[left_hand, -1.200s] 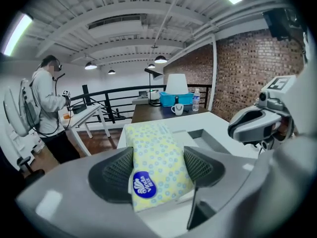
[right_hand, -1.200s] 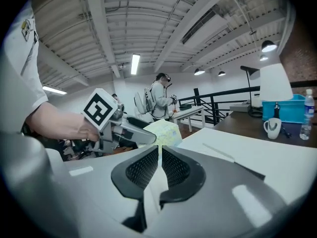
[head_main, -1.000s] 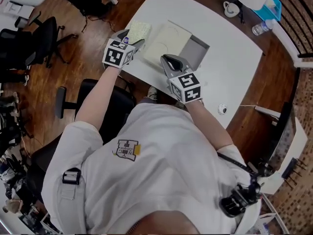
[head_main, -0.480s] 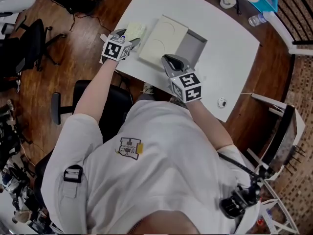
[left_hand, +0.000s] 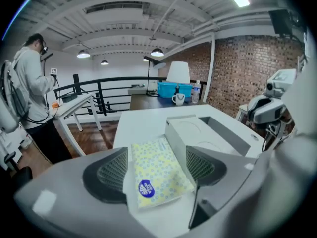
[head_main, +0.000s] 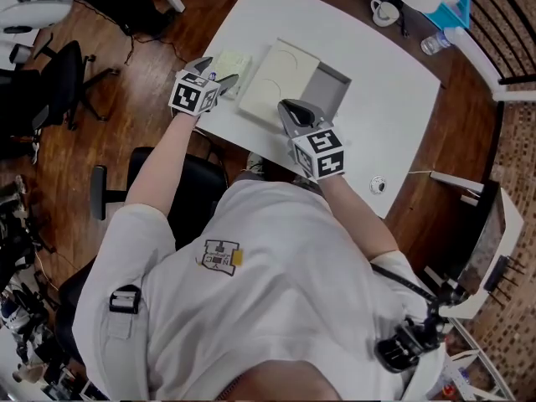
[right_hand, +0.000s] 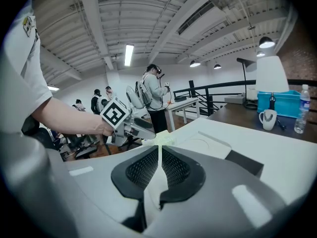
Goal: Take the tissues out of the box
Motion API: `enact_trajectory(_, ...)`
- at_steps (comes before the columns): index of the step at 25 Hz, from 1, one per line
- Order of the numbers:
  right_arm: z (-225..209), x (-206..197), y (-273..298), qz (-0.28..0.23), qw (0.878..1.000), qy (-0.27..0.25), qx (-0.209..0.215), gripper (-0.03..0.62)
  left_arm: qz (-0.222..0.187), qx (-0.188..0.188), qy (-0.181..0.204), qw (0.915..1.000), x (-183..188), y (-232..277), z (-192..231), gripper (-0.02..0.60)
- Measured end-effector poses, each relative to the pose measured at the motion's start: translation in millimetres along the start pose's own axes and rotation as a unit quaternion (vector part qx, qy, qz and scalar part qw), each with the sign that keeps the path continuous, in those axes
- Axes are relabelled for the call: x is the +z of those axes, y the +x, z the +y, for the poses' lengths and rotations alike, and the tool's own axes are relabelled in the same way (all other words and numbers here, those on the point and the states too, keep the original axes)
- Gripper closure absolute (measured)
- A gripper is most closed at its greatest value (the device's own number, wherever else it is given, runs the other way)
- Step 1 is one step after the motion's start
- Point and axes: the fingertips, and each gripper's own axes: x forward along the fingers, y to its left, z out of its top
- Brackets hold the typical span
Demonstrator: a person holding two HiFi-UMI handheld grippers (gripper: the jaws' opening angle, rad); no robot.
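- White desk [head_main: 377,99] on a wooden floor [head_main: 126,82]; brick wall [left_hand: 247,68] beyond.
- Left gripper [head_main: 219,72] jaws opening, tissue pack [head_main: 232,62] loose between them at the desk's left edge.
- Right gripper [right_hand: 159,155] clenched, empty.

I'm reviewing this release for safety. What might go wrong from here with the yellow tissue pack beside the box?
1. The yellow patterned tissue pack lies loose between the left gripper's opening jaws, near the white table's edge; a careless pull-back might drag it off.
2. The pack sits right beside the cream flat box; a jaw might catch that box.
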Motion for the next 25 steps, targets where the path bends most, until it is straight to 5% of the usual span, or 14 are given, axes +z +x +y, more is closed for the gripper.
enact_trajectory(5, -2, 13, -10, -0.019, 1.000, -0.008, -0.001, 0.576, -0.103, -0.008, -0.014, 0.9946, 58, -53, -21, 0.230)
enact_trajectory(10, -7, 14, -27, -0.032, 0.999, -0.006, -0.008, 0.576, -0.179, -0.099, -0.027, 0.9786, 90, -85, -101, 0.267)
enact_trajectory(16, -16, -22, -48, -0.012, 1.000, 0.012, -0.021, 0.576, -0.160, -0.187, -0.032, 0.9687, 57, -67, -193, 0.366)
enact_trajectory(20, -20, -56, -56, 0.008, 0.999, 0.030, -0.026, 0.582, -0.120, -0.205, -0.038, 0.9706, 14, -44, -223, 0.581)
enact_trajectory(25, -26, -82, -63, 0.020, 0.998, 0.055, -0.036, 0.583, -0.082, -0.233, -0.040, 0.9681, -21, -34, -250, 0.581)
